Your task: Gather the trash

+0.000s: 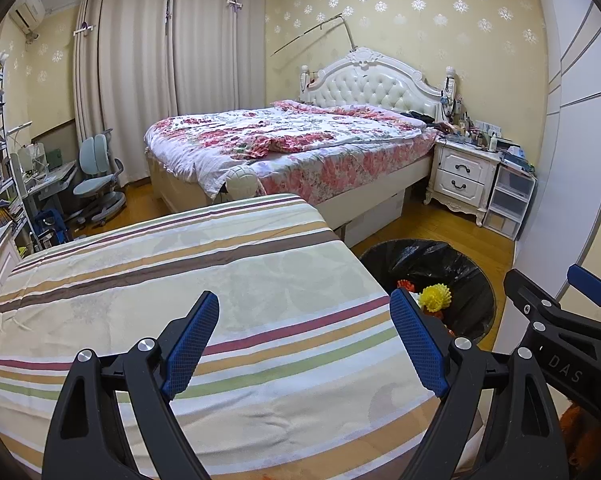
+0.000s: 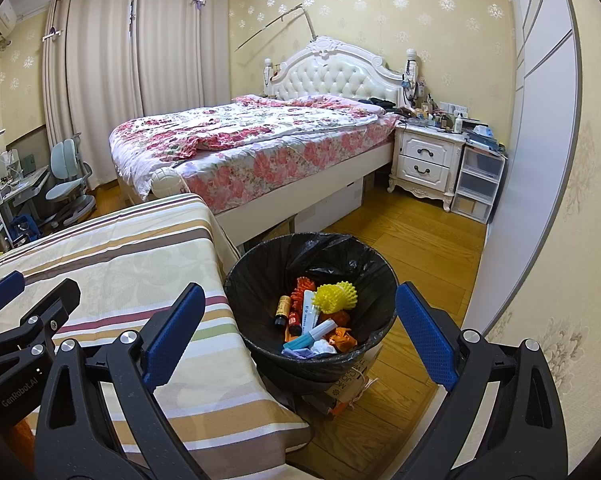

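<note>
A round bin with a black liner (image 2: 260,280) stands on the wooden floor right of the striped table (image 2: 132,264). Inside lie a yellow spiky ball (image 2: 334,298), an orange spiky piece (image 2: 300,290), a small brown bottle (image 2: 283,310), a white tube (image 2: 309,314) and crumpled wrappers. My right gripper (image 2: 300,336) is open above the bin's near side, nothing between its blue pads. My left gripper (image 1: 304,344) is open over the striped tablecloth (image 1: 180,280), empty. In the left wrist view the bin (image 1: 472,264) shows at the right with the yellow ball (image 1: 434,298).
A bed with a floral cover (image 2: 252,136) fills the middle of the room. A white nightstand (image 2: 424,164) and plastic drawers (image 2: 480,180) stand by the wardrobe (image 2: 540,120) at the right. A desk chair (image 2: 66,180) and curtains (image 2: 140,60) are at the left.
</note>
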